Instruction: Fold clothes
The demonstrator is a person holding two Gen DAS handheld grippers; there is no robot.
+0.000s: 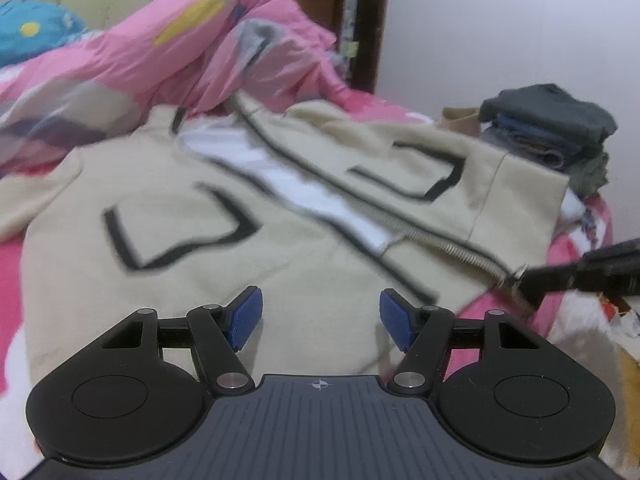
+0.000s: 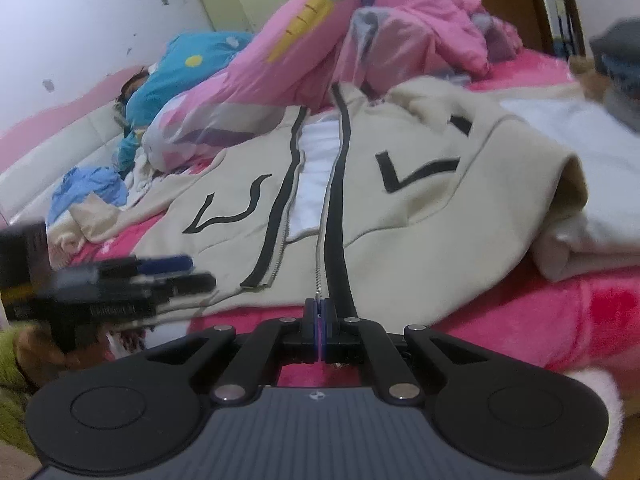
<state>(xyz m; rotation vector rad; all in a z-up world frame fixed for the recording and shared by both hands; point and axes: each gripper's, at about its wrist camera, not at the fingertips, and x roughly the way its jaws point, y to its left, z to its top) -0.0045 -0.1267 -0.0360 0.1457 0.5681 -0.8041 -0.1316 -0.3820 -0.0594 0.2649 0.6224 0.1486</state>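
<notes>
Beige jacket [image 1: 248, 248] lies unzipped (white lining showing); right tongs [image 2: 319, 312] pinch its zipper end, left tongs [image 1: 320, 322] spread apart.

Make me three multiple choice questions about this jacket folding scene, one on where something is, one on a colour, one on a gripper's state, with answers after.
1. Where is the stack of folded clothes?
A. Beyond the beige jacket's far edge, near the wall
B. Between the left gripper's fingers
C. On top of the pink quilt

2. What colour are the left gripper's finger pads?
A. Red
B. Blue
C. Green

3. How is the right gripper?
A. Wide open over the jacket
B. Out of view
C. Shut at the bottom end of the jacket's zipper

Answers: 1 A, the pile sits past the jacket by the wall. 2 B, both pads show blue. 3 C, its fingers meet at the zipper's lower end.
</notes>
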